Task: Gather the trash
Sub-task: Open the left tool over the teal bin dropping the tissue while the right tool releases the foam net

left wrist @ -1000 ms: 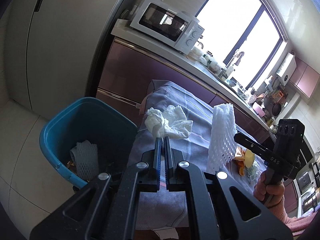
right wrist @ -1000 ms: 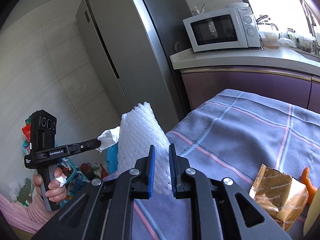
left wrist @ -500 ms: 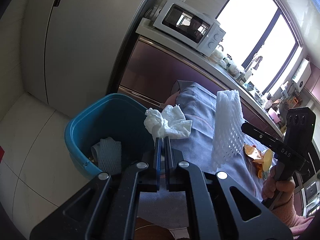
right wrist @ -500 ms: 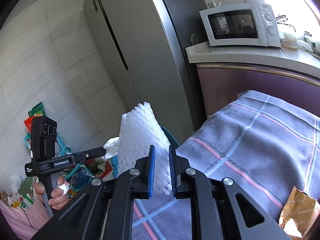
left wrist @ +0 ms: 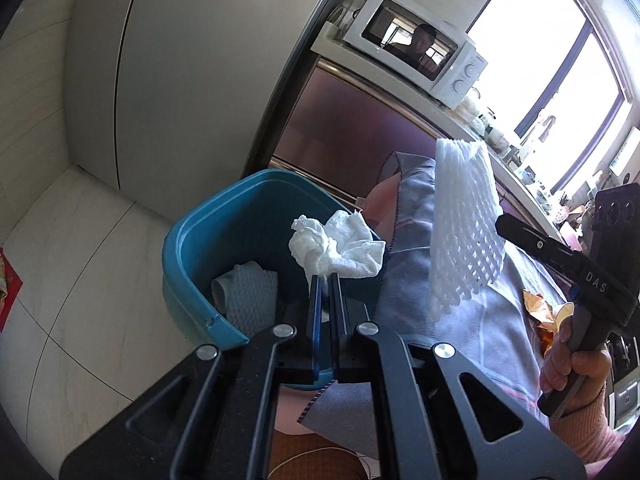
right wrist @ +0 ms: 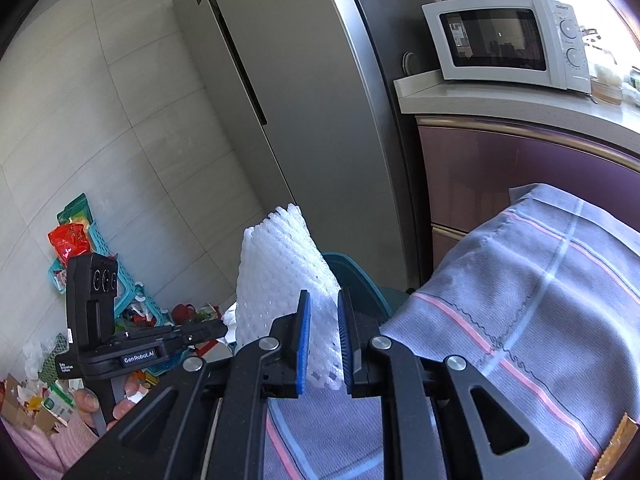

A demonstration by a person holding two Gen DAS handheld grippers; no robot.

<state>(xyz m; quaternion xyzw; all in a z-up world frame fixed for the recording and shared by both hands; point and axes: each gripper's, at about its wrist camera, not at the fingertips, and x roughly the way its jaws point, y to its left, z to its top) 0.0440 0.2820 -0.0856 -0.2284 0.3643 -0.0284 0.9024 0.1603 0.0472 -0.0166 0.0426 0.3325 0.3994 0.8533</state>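
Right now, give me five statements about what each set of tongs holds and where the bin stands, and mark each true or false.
1. The left tongs grip a crumpled white tissue. True.
2. The right tongs are empty. False: they are shut on a white foam net.
3. The teal bin already holds a foam net. True.
4. The tissue lies inside the bin. False: it is held above the opening.
5. The bin stands on the table. False: it stands on the floor beside the table.
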